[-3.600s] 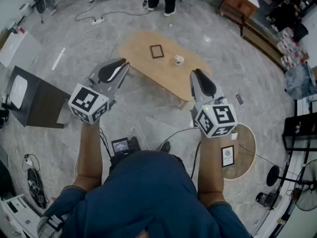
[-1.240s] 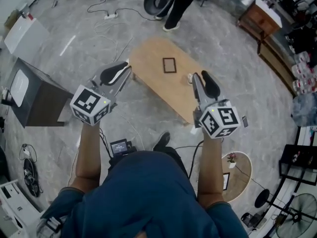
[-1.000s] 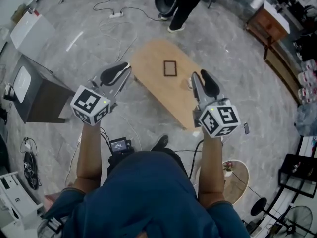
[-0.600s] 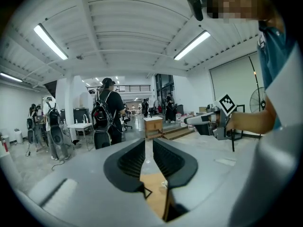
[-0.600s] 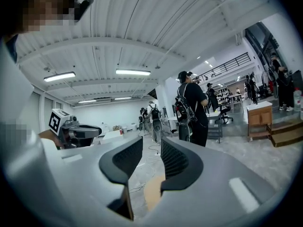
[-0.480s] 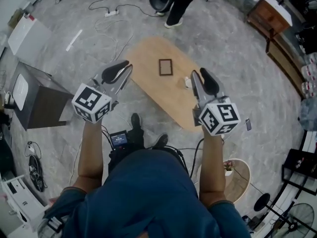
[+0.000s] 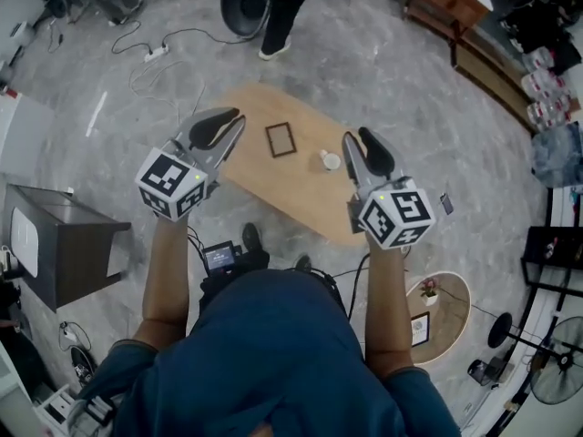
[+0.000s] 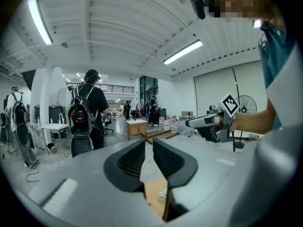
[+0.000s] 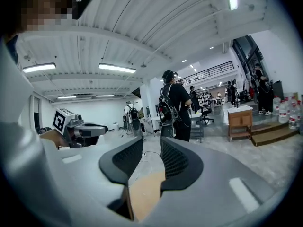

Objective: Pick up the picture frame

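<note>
Both grippers empty, picture frame ahead and below between them

The left gripper and the right gripper are held up level in front of the person, each with its jaws only narrowly parted and nothing between them, as each gripper's own view confirms. Beyond and well below them, the picture frame lies flat on the wooden table, its long axis running roughly away from the person. It looks somewhat nearer the left gripper. A small cup stands between the frame and the right gripper, so the left side seems the clearer reach. Farther off, another person stands past the table.
</note>
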